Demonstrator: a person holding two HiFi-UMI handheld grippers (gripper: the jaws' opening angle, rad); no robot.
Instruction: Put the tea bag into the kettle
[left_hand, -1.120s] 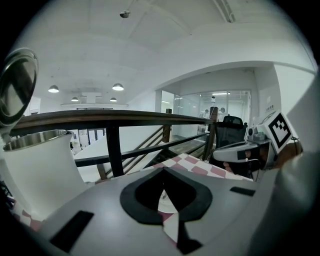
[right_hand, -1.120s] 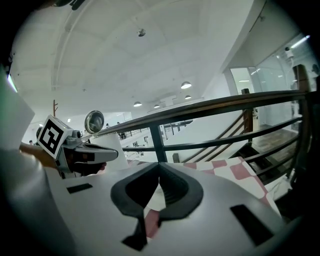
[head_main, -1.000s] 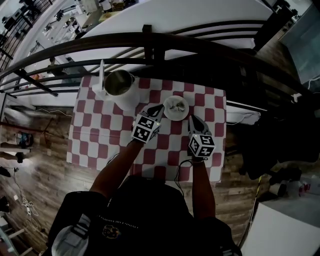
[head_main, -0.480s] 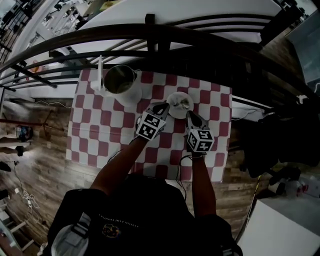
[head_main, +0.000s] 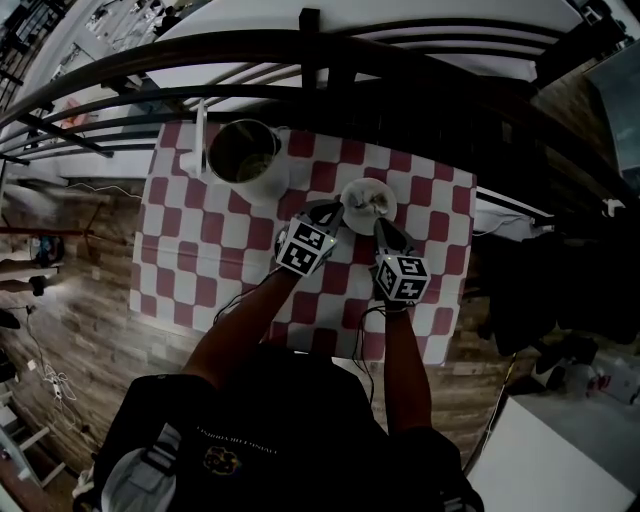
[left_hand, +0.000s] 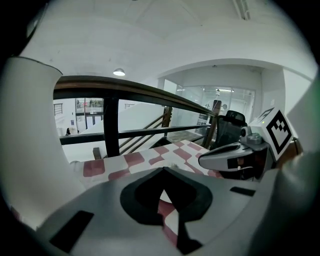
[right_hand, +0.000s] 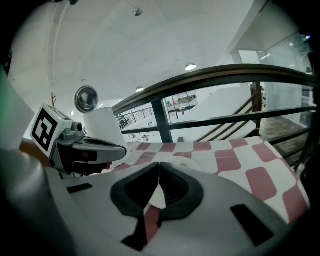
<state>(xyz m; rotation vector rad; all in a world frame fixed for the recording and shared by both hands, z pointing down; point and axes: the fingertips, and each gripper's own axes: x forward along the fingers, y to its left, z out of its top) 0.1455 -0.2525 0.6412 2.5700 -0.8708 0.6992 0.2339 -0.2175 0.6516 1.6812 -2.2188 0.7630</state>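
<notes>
Red-and-white checked cloth (head_main: 200, 262) covers the small table, and on it a white saucer (head_main: 351, 188) carries the tea bag (head_main: 375, 202), a small pale lump lying loose on the dish. It is too small to tell which way its long side or its string runs. Both grippers sit just short of that saucer. The left gripper (head_main: 331, 211) has its tips at the saucer's left near rim, and its own view shows the jaws closed tip to tip with nothing between them. The right gripper (head_main: 384, 227) has its tips at the near rim, a little right of centre, and its jaws are likewise pressed together and empty. In the right gripper view the saucer lies straight ahead, just past the tips, so the tea bag is forward of it and slightly below. Neither gripper touches the tea bag as far as I can tell. The kettle (head_main: 245, 158) stands well to the left of the saucer and farther from the person, on the left gripper's side, its mouth open and its lid (head_main: 203, 148) tipped up at its left edge. My reading is that the right gripper is better lined up for the pick. Its jaws must part before it can take anything, and the carry would then run leftward and away, across the left gripper's line.
</notes>
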